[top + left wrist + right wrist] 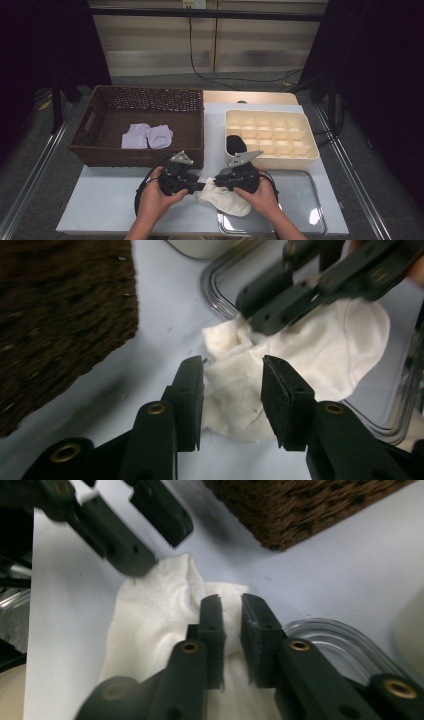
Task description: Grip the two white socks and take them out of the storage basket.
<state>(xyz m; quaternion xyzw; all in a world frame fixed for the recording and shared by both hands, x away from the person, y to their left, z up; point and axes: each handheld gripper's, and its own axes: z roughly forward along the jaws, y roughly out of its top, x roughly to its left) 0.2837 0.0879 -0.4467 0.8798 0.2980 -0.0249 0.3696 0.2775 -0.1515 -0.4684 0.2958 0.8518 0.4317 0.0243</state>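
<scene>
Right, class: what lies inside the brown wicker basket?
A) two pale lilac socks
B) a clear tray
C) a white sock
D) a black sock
A: the high view shows two pale lilac socks lying on the floor of the wicker basket, while the white sock sits out on the table between the tongs.

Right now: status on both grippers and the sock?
Left gripper open, jaws astride white sock. Right gripper pinching a fold of it. Nothing in the way.

Left hand-held gripper [200,186] gapes apart; right hand-held gripper [216,182] stands narrowly pinched.
</scene>
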